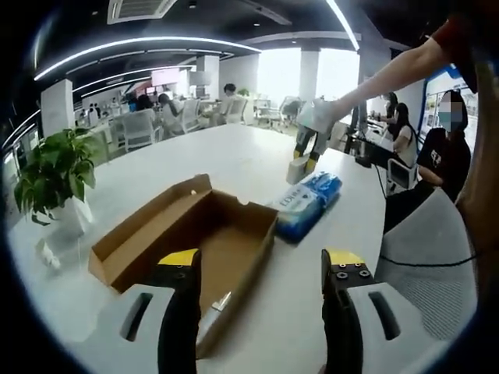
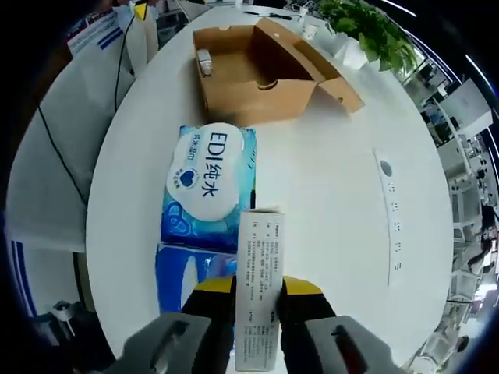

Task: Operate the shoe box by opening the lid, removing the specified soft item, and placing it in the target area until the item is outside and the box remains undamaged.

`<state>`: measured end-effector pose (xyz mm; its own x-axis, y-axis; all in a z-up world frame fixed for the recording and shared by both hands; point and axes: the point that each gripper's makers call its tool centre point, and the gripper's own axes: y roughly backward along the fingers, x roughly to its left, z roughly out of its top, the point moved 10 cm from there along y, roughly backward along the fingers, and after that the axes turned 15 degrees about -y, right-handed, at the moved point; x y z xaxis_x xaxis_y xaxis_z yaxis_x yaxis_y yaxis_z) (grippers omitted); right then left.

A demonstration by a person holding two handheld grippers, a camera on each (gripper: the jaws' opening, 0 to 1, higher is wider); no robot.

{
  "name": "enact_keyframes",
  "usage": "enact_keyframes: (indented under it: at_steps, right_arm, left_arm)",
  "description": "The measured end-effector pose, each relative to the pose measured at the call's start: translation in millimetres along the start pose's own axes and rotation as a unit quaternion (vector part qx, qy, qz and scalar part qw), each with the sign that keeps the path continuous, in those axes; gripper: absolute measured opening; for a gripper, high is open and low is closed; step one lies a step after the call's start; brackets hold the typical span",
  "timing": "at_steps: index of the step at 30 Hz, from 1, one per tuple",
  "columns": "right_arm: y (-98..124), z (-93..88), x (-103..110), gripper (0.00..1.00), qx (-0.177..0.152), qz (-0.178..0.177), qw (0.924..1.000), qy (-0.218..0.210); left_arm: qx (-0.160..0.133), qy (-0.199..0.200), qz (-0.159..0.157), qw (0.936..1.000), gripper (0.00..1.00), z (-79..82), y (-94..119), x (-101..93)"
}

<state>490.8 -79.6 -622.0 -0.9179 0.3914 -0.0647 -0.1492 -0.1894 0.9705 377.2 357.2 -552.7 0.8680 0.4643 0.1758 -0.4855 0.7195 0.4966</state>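
The cardboard shoe box (image 1: 222,234) lies open on the white table, its lid (image 1: 148,222) folded out to the left, and its inside looks bare. My left gripper (image 1: 262,261) stands open just before the box's near end, holding nothing. A blue wet-wipes pack (image 1: 308,204) lies on the table right of the box. Beyond it, a gloved hand holds my right gripper (image 1: 309,152). In the right gripper view that gripper (image 2: 257,287) is shut on a slim white printed carton (image 2: 260,249), above the blue pack (image 2: 209,183). The open box (image 2: 257,74) lies farther off.
A potted plant (image 1: 54,167) stands at the table's left edge. A white power strip (image 2: 390,218) lies on the table (image 2: 327,179). A grey mesh chair (image 1: 437,257) and a seated person (image 1: 444,148) are at the right. Several people sit at desks behind.
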Motion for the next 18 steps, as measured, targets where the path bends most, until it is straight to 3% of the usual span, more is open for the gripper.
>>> enact_keyframes:
  at_steps: [18]
  right_arm:
    - [-32,-13.5,-1,0.17,0.021,0.010,0.9997,0.001]
  left_arm:
    - [0.010,0.000,0.004,0.9999,0.63,2.2,4,-0.3]
